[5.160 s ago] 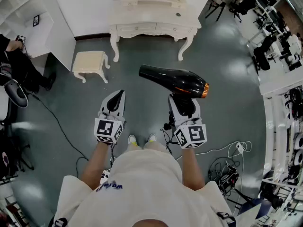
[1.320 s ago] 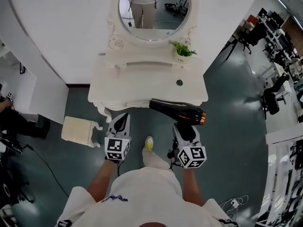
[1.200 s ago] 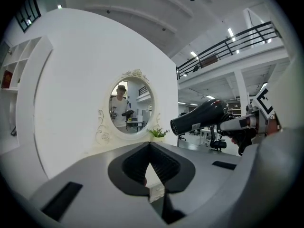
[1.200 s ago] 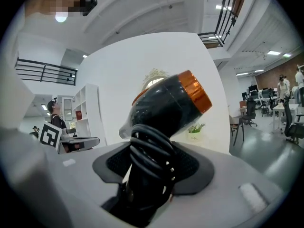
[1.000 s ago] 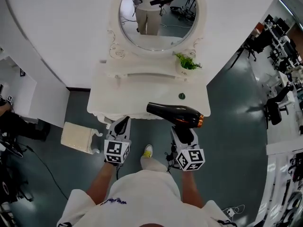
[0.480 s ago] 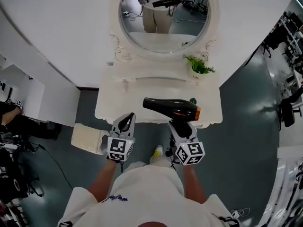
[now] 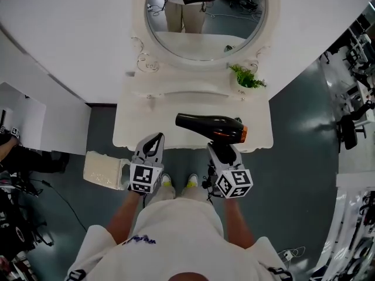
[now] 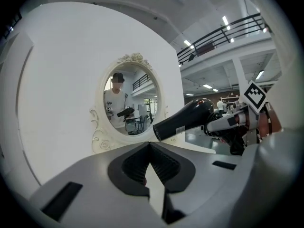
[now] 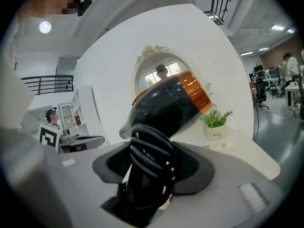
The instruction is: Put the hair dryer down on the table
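A black hair dryer (image 7: pixel 211 127) with an orange ring at its rear hangs over the front edge of the white dressing table (image 7: pixel 133 132), nozzle pointing left. My right gripper (image 7: pixel 221 154) is shut on its handle, which has the black cord wound round it (image 9: pixel 151 156). The dryer's body (image 9: pixel 166 103) fills the right gripper view. My left gripper (image 7: pixel 153 147) is shut and holds nothing, level with the right one at the table's front edge. From the left gripper view (image 8: pixel 150 144), the dryer (image 8: pixel 185 120) shows to the right.
An oval mirror (image 7: pixel 205 16) stands at the back of the table and reflects the person and the dryer. A small potted plant (image 7: pixel 246 78) sits at the back right. A cream stool (image 7: pixel 104 168) stands on the grey floor to the left.
The person has walked up to the dressing table. Both grippers and the dryer have gone forward, from above the floor to the table's front edge.
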Available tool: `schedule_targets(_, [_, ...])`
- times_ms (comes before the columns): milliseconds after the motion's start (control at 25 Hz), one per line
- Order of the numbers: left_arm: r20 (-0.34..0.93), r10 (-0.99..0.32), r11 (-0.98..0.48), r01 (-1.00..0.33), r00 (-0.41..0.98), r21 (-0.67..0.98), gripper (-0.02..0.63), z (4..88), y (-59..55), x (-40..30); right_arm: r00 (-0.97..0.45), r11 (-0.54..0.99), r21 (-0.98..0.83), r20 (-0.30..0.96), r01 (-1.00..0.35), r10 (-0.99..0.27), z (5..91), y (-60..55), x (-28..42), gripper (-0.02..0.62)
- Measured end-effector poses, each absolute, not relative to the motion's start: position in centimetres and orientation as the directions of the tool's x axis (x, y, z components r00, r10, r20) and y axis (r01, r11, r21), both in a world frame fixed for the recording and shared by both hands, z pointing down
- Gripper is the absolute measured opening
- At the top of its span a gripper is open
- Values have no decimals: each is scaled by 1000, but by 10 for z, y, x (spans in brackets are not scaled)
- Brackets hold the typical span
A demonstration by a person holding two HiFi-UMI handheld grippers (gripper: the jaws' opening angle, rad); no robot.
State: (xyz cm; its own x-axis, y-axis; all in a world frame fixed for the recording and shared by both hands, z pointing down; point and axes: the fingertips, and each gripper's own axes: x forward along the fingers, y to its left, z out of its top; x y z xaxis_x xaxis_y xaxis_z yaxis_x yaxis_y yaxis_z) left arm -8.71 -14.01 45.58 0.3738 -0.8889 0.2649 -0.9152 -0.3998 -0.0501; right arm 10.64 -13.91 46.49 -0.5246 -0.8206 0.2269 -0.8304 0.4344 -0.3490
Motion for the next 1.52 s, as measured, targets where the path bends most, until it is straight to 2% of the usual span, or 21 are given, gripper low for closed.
schedule_targets(320, [249, -882, -420, -907, 401, -24, 8, 452, -177, -101, -478, 384, -344, 253, -857, -841, 463, -153, 105, 256])
schedule_targets(1040, [269, -890, -377, -926, 369, 23, 8, 462, -211, -123, -495, 395, -336, 303, -855, -814, 478, -182, 99, 256])
schedule_targets(1520, [282, -878, -380, -921, 388, 85, 8, 488, -217, -111, -530, 430, -328, 342, -841, -776, 497, -188, 88, 256])
